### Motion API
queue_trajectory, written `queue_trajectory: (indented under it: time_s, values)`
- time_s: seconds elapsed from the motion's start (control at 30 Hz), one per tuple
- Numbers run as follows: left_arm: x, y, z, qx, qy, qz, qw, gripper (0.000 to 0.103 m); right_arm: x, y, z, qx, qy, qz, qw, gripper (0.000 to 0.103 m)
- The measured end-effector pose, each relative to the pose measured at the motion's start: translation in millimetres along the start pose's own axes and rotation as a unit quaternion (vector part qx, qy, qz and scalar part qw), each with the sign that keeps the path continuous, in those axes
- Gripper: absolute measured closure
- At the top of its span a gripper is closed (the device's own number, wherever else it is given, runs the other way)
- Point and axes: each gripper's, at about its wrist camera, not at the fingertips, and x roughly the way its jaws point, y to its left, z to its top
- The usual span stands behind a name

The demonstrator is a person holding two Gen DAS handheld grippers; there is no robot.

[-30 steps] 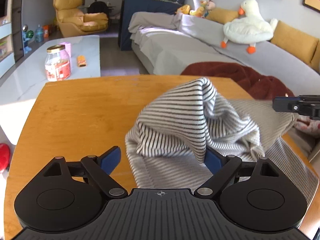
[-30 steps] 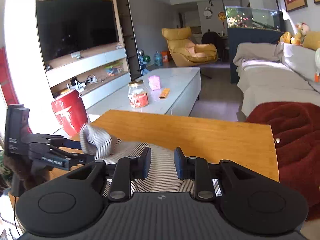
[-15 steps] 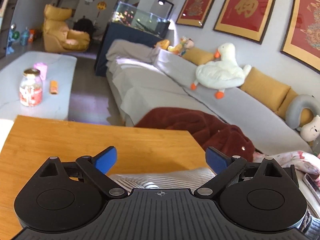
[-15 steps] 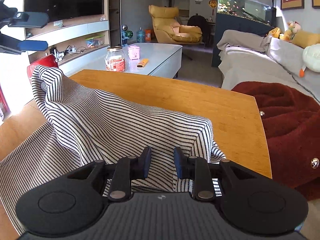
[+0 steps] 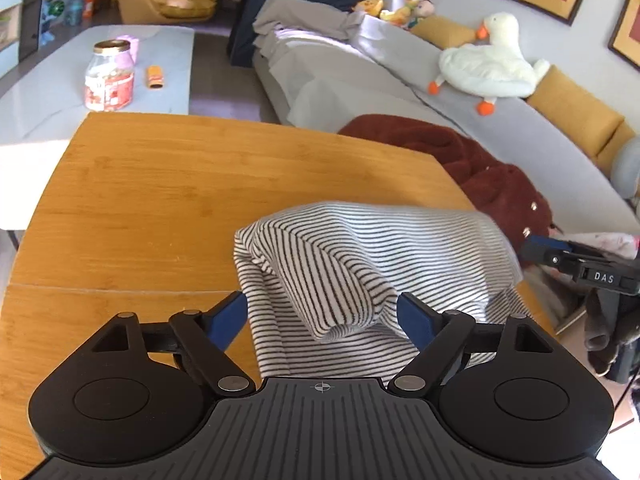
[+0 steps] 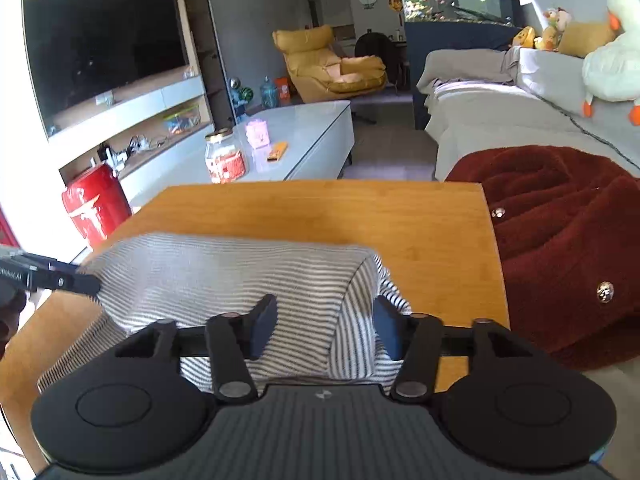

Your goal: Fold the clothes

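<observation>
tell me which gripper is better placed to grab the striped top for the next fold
Left, likely. The left gripper is closing around a raised fold of the striped top; the right gripper is opening, letting its corner go.

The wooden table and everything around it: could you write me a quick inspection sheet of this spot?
Surface: wooden table, bare apart from the garment.
Job's things: striped garment, bunched and partly folded over itself at the near edge.
Clutter: nothing seen on the table.
Grippers: left gripper closing, a fold of fabric between its fingers, pads not pressing it; right gripper opening, cloth between its fingers, not pinched.
Cables: nothing seen on the table.
Surroundings: dark red blanket beside the table on the sofa; plush duck on the sofa back; jar on the pale coffee table; television; yellow armchair; fish tank.
</observation>
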Motion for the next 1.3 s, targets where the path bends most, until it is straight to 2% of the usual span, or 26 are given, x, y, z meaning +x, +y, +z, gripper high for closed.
queue_trajectory:
  time_s: [0.07, 0.13, 0.23, 0.3, 0.37, 0.4, 0.43, 0.5, 0.57, 0.6, 0.67, 0.73, 0.83, 1.03, 1.13, 1.23, 1.3]
  values:
    - [0.5, 3.4, 5.3, -0.023, -0.007, -0.016, 0.9996, 0.009, -4.5, -8.3, 7.0, 0.029, -0.014, 0.011, 0.999, 0.029]
    - [6.3, 4.3, 12.1, -0.039, -0.013, -0.027, 0.9988, 0.008, 4.5, -13.7, 6.6, 0.055, -0.005, 0.019, 0.998, 0.027]
    - [31.4, 5.3, 15.4, -0.071, 0.018, -0.042, 0.9964, 0.008, 20.9, -20.0, 3.2, 0.087, 0.013, 0.028, 0.996, 0.027]
    - [49.1, 8.6, 12.9, -0.099, 0.044, -0.061, 0.9923, 0.011, 36.2, -20.7, -4.7, 0.104, 0.032, 0.032, 0.994, 0.027]
    - [61.1, 12.4, 11.4, -0.118, 0.052, -0.075, 0.9888, 0.018, 50.4, -17.7, -9.7, 0.115, 0.039, 0.040, 0.992, 0.027]
    - [67.6, 14.2, 12.1, -0.124, 0.051, -0.074, 0.9882, 0.027, 57.5, -16.3, -12.2, 0.120, 0.042, 0.044, 0.991, 0.030]
    - [72.9, 15.5, 15.8, -0.122, 0.047, -0.070, 0.9890, 0.031, 64.9, -13.4, -10.7, 0.115, 0.041, 0.038, 0.992, 0.035]
    - [82.0, 18.5, 26.2, -0.117, 0.035, -0.064, 0.9905, 0.042, 80.3, -9.4, -4.0, 0.106, 0.038, 0.034, 0.993, 0.058]
    - [86.4, 21.2, 43.3, -0.112, 0.023, -0.054, 0.9919, 0.050, 97.5, -8.4, 9.7, 0.106, 0.033, 0.041, 0.993, 0.072]
    - [83.8, 20.5, 51.1, -0.108, 0.014, -0.049, 0.9928, 0.056, 104.6, -8.8, 18.7, 0.108, 0.030, 0.040, 0.993, 0.076]
    - [73.0, 17.0, 61.1, -0.097, -0.004, -0.045, 0.9942, 0.057, 105.6, -7.3, 34.4, 0.108, 0.015, 0.047, 0.993, 0.080]
    - [54.6, 10.3, 61.6, -0.083, -0.022, -0.051, 0.9950, 0.057, 98.0, -4.5, 47.0, 0.104, -0.005, 0.060, 0.993, 0.080]
    - [30.0, -3.8, 47.1, -0.067, -0.033, -0.066, 0.9950, 0.057, 71.1, 0.0, 45.7, 0.084, -0.027, 0.074, 0.993, 0.080]
    - [12.5, -27.7, -0.5, -0.049, -0.011, -0.084, 0.9952, 0.057, 34.1, -0.4, 16.3, 0.085, -0.012, 0.079, 0.993, 0.079]
    - [14.7, -31.3, -22.1, -0.041, 0.003, -0.078, 0.9961, 0.056, 28.3, 1.2, 0.3, 0.065, 0.006, 0.068, 0.996, 0.078]
    - [25.6, -27.2, -39.0, -0.041, 0.033, -0.049, 0.9974, 0.049, 37.7, 1.7, -14.5, 0.044, 0.041, 0.048, 0.997, 0.072]
    - [26.3, -25.3, -45.7, -0.034, 0.039, -0.031, 0.9982, 0.046, 43.5, 5.0, -22.6, 0.017, 0.047, 0.019, 0.999, 0.055]
